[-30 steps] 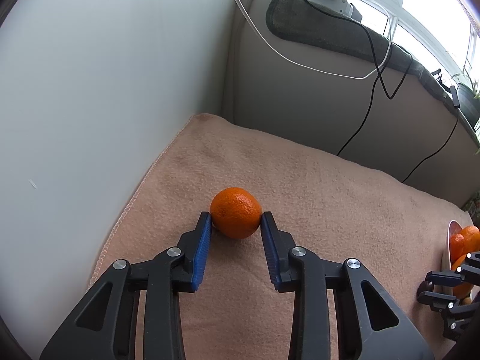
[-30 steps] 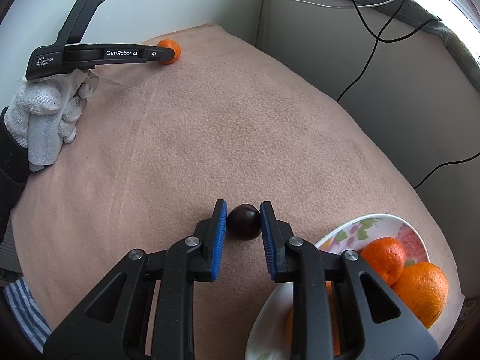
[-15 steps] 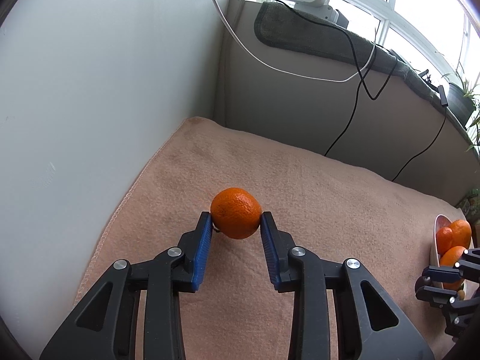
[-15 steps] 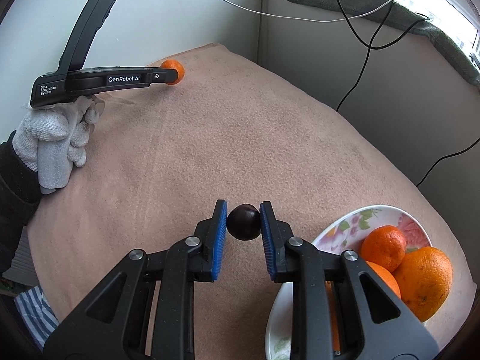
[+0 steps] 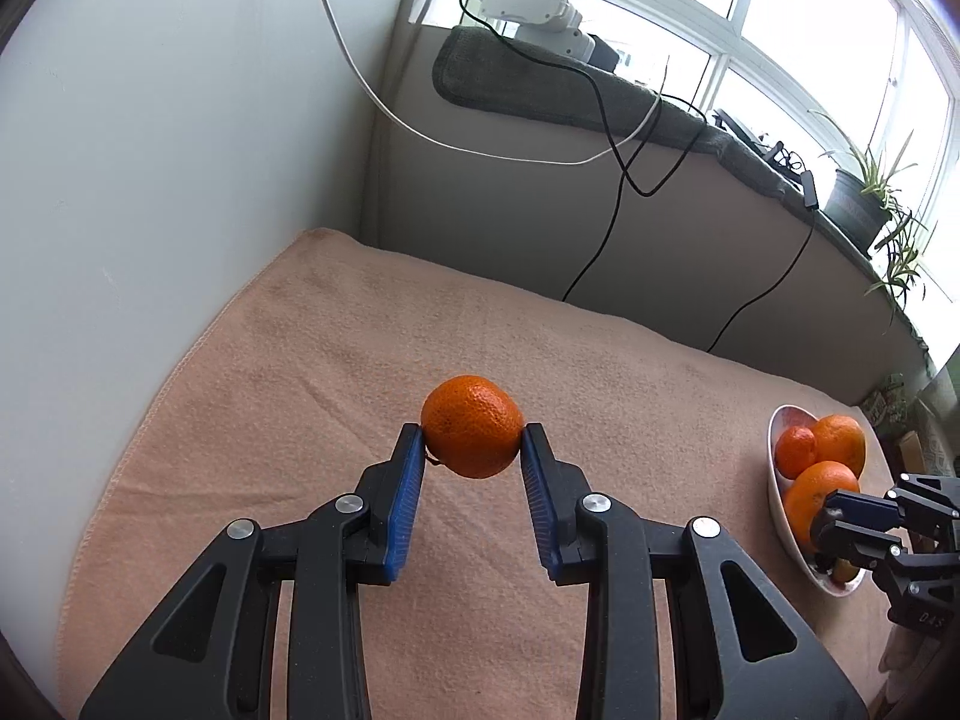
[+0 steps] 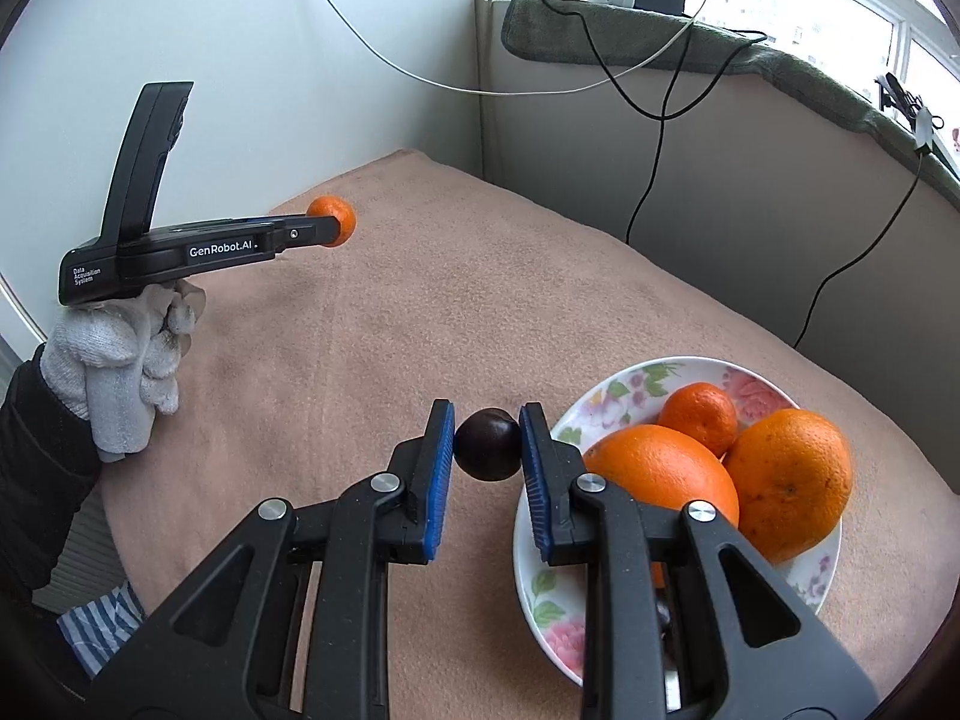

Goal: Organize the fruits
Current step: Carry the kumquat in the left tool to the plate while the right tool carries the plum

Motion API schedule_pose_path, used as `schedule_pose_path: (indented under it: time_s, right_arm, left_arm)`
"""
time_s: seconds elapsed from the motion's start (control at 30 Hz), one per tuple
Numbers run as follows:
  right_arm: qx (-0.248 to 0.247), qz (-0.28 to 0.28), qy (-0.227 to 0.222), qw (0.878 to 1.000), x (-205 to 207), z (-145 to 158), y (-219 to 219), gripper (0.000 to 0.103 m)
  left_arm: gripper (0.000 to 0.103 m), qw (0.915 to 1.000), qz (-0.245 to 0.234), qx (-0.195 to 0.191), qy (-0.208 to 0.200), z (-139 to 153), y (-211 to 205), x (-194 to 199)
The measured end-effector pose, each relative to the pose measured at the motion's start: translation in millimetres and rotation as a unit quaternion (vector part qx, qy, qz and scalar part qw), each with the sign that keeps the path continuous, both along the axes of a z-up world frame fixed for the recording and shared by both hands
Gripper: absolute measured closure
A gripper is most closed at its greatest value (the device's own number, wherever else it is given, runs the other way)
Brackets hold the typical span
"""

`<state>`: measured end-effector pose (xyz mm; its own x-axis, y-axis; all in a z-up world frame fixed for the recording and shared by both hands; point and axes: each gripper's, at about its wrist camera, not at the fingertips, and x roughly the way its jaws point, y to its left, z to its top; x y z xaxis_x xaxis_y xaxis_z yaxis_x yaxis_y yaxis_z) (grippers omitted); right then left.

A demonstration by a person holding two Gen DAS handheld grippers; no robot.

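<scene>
My left gripper (image 5: 472, 441) is shut on a small orange mandarin (image 5: 471, 425) and holds it above the pink blanket (image 5: 360, 360). The right wrist view shows that mandarin (image 6: 336, 219) at the far left, in the air. My right gripper (image 6: 486, 441) is shut on a dark plum (image 6: 487, 444), lifted just left of a floral plate (image 6: 600, 402). The plate holds two large oranges (image 6: 792, 480) and a small mandarin (image 6: 699, 417). The plate (image 5: 780, 498) also shows at the right in the left wrist view.
A white wall (image 5: 150, 180) runs along the left of the blanket-covered table. A low grey wall (image 5: 600, 240) with hanging black cables (image 5: 606, 228) stands behind it. A ledge above carries a dark cloth, a white device and potted plants (image 5: 864, 204).
Both grippers have risen from the blanket with their fruits. The right gripper has moved closer to the plate with the plum.
</scene>
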<state>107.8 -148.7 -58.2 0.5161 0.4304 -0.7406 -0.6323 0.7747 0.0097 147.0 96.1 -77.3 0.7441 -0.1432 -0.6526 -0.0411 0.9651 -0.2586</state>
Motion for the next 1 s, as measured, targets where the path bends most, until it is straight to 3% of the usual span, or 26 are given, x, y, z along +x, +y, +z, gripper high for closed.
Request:
schedule_pose_path:
  time_s: [0.5, 1.0]
  right_arm:
    - [0.042, -0.094, -0.010, 0.995, -23.6, 7.5, -85.6, 0.080]
    - [0.069, -0.155, 0.003, 0.985, -9.1, -3.9, -143.9, 0.080]
  left_arm:
    - [0.072, 0.9959, -0.079, -0.029, -0.032, 28.2, -73.2, -26.7]
    - [0.072, 0.9858, -0.159, -0.032, -0.043, 44.2, -145.5, -36.0]
